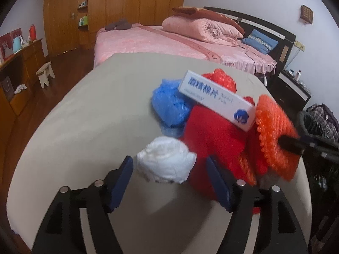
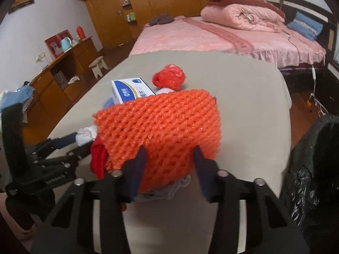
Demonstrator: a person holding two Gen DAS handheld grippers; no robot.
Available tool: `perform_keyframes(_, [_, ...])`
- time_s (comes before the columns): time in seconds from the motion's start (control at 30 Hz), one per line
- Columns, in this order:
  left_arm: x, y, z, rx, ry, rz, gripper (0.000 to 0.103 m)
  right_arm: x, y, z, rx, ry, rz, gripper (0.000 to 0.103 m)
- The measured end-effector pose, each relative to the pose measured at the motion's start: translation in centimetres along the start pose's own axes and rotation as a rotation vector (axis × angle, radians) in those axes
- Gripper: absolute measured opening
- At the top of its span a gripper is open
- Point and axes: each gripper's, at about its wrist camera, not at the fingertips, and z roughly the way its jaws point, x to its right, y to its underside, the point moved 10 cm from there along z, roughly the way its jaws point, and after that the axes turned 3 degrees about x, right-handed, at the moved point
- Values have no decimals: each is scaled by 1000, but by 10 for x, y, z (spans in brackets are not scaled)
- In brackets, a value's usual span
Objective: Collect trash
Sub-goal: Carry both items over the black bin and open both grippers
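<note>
On the beige table [image 1: 74, 114], trash heaped: orange foam net [image 2: 161, 131], white wad [image 1: 167, 163], blue wad [image 1: 169, 103], white box [image 1: 218, 99] perched atop. Right gripper [image 2: 169, 160] pinching the net's near edge between both fingers. Left gripper [image 1: 169, 169] spread wide around the white wad, not gripping. Risk: lifting the net likely to tip the box and scatter the heap away from the black bin bag [image 2: 313, 158].

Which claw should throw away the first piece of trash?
Probably the right claw. Its fingers already straddle the orange net, and the black trash bag sits just to its right. The left claw is open around the white wad, farther from the bag.
</note>
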Motion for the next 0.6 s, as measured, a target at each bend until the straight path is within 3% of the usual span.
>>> perform_keyframes(0.03, [1, 2, 1, -2, 12, -3, 55, -2, -1, -3, 7, -4, -2, 35])
perform_keyframes(0.1, [2, 2, 1, 0, 12, 3, 42, -3, -2, -10, 20, -6, -7, 31])
perform_keyframes(0.2, [-1, -3, -1, 18, 21, -10, 31, 0, -6, -19, 40, 2, 5, 30])
perform_keyframes(0.6, [12, -48, -49, 149, 36, -4, 28, 19, -21, -75, 128, 18, 65, 30])
